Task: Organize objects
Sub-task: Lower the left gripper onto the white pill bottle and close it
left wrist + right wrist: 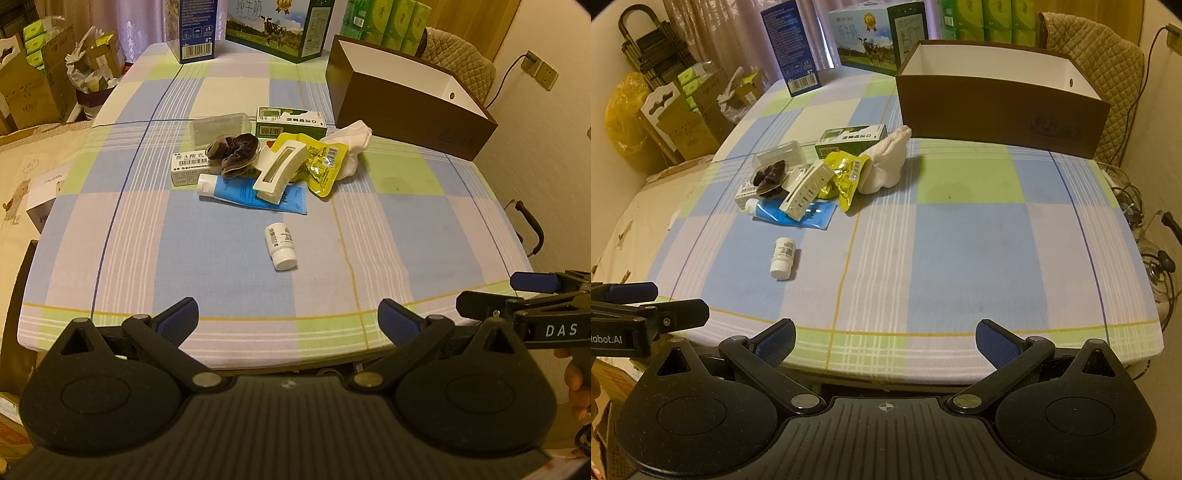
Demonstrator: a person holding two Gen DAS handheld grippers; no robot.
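Observation:
A pile lies mid-table: a cream hair claw [279, 170] [808, 188], a blue tube [255, 195] [798, 214], a dark scrunchie [234, 151] [771, 177], a yellow packet [319, 162] [846, 177], a white cloth [352, 142] [886, 162], a green box [291, 122] [851, 138], a white medicine box [188, 168] and a clear case [218, 127] [781, 155]. A small white bottle [281, 245] [783, 256] lies alone, nearer me. An open brown box [406, 103] [997, 107] stands at the back right. My left gripper [288, 321] and right gripper [885, 341] hover open at the near table edge, holding nothing.
The checked tablecloth [221, 240] [960, 240] covers the table. A blue carton [195, 29] [792, 48] and a milk carton [277, 26] [875, 40] stand at the far edge. Cardboard boxes [33, 85] crowd the floor at left. Cables [1152, 236] hang at right.

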